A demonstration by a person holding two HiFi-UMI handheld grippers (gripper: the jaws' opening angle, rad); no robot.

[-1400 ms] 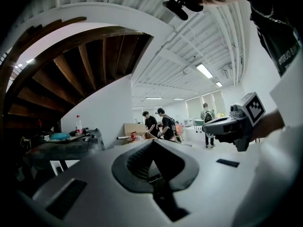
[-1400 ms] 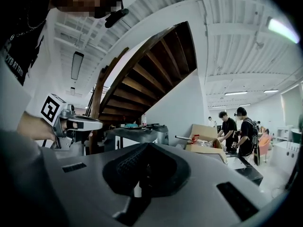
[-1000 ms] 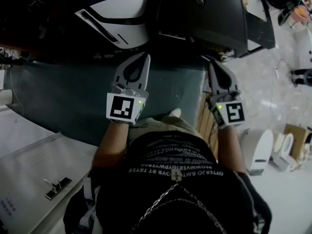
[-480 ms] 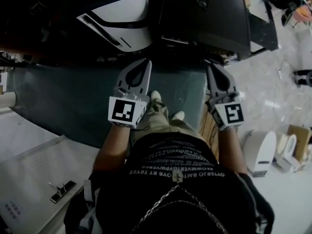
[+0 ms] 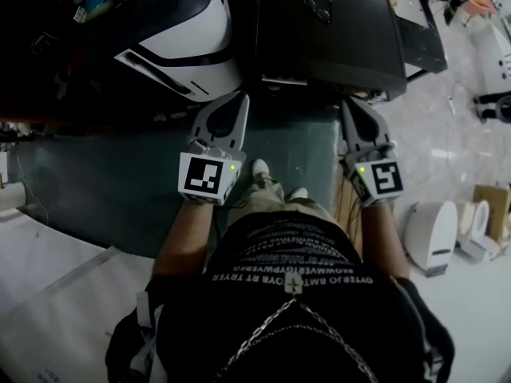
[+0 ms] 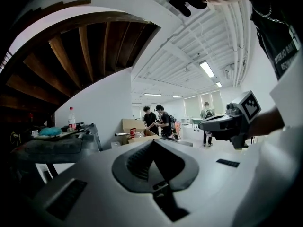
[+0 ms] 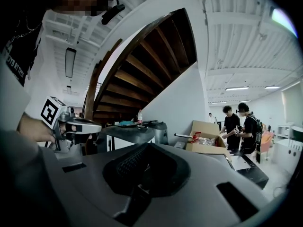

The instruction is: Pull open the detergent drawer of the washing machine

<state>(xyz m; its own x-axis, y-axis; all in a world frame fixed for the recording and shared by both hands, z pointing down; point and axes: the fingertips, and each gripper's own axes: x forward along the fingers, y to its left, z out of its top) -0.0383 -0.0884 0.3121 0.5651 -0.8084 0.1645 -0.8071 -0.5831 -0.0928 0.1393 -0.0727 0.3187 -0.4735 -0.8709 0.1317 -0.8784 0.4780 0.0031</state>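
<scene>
A white-and-black rounded appliance [image 5: 180,42], perhaps the washing machine, stands at the top left of the head view; I cannot make out a drawer on it. My left gripper [image 5: 237,96] and right gripper [image 5: 349,102] are held side by side in front of the person, both pointing at the appliances and short of them. Both are shut with nothing between the jaws. The left gripper view looks along its own shut jaws [image 6: 154,143] and shows the right gripper [image 6: 222,124] alongside. In the right gripper view, past the shut jaws [image 7: 144,148], the left gripper [image 7: 78,126] hangs beside a grey-topped machine [image 7: 135,132].
A dark box-shaped appliance [image 5: 327,26] stands right of the white one. A dark green mat [image 5: 104,174] covers the floor below, a white desk [image 5: 48,294] lies lower left, and white bins [image 5: 431,234] stand at the right. People [image 6: 158,122] stand far off by a cardboard box; a wooden staircase [image 7: 142,70] rises overhead.
Both appliances have grown larger and slid down the head view as the person and both grippers moved toward them. The white desk has slipped toward the lower left. Both grippers stayed shut.
</scene>
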